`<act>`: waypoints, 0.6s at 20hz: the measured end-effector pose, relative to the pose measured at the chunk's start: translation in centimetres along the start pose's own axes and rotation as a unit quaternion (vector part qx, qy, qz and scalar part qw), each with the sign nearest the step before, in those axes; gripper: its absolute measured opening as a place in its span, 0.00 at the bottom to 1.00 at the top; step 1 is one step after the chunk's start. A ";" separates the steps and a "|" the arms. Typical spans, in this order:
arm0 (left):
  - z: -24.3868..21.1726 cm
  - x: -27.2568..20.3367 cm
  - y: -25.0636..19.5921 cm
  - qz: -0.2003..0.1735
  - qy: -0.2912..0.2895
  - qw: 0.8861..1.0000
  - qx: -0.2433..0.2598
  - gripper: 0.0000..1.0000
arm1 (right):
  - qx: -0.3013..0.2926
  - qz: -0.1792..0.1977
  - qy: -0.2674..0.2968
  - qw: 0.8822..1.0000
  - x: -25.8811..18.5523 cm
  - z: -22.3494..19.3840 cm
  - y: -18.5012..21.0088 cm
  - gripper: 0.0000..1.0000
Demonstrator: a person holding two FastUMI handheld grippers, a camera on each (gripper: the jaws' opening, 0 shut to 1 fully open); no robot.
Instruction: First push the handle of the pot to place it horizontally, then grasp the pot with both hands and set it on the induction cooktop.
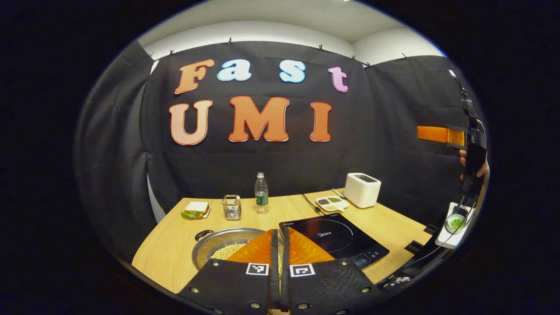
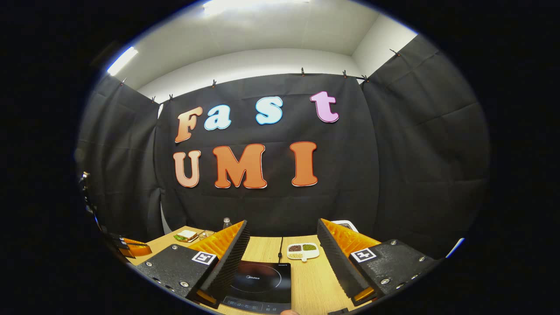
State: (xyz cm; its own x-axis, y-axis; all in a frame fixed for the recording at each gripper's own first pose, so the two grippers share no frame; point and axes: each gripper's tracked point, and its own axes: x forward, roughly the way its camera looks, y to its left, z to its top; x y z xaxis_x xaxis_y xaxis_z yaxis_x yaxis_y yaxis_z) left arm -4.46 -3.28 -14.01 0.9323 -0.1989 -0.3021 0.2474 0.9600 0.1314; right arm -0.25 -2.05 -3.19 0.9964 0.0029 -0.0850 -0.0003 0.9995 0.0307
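A steel pot (image 1: 221, 249) holding pale beans sits on the wooden table (image 1: 175, 258) at the near left. One black handle (image 1: 203, 235) shows on its far-left rim. My left gripper (image 1: 280, 234) is shut with nothing in it, and its fingers cover the pot's right side in the left gripper view. The black induction cooktop (image 1: 337, 238) lies just right of the pot. My right gripper (image 2: 282, 225) is open and empty, held high over the near edge of the cooktop (image 2: 260, 280). At the far right a hand (image 1: 474, 164) holds that right gripper (image 1: 420, 132) well above the table.
Along the table's back stand a sandwich on a plate (image 1: 194, 210), a small metal basket (image 1: 231, 206), a water bottle (image 1: 261, 192), a divided dish of beans (image 1: 331, 202) and a white toaster (image 1: 362, 189). A small bowl of greens (image 1: 455, 223) sits off the table's right side.
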 end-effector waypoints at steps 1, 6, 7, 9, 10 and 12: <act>-0.9 -0.3 0.0 0.002 0.010 1.000 0.007 0.03 | 0.000 0.000 0.002 1.000 0.0 -0.2 0.0 0.96; -5.4 -1.1 -0.5 -0.008 0.057 0.998 0.016 0.02 | 0.000 0.001 0.005 1.000 -0.2 -0.5 0.2 0.96; -6.3 -1.3 -0.4 -0.010 0.065 0.998 0.016 0.02 | 0.000 0.002 0.005 1.000 -0.3 -0.6 0.3 0.96; -7.9 -1.4 -0.4 -0.012 0.080 0.997 0.016 0.02 | -0.004 0.002 0.007 1.000 -0.2 -0.8 0.4 0.96; -8.6 -1.6 -0.4 -0.012 0.088 0.996 0.016 0.02 | -0.005 0.002 0.009 1.000 -0.3 -1.0 0.4 0.96; -10.3 -1.7 -0.2 -0.013 0.108 0.994 0.016 0.02 | -0.007 0.005 0.011 1.000 -0.4 -1.1 0.7 0.96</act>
State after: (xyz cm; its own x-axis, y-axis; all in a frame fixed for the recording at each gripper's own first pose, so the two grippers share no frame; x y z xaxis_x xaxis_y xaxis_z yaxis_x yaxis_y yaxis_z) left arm -8.84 -1.13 -23.20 0.8484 -0.1729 -0.5004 0.2819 0.9476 0.1505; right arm -0.75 -1.27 -4.24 0.9941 0.0133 -0.1074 -0.0115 0.9998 0.0168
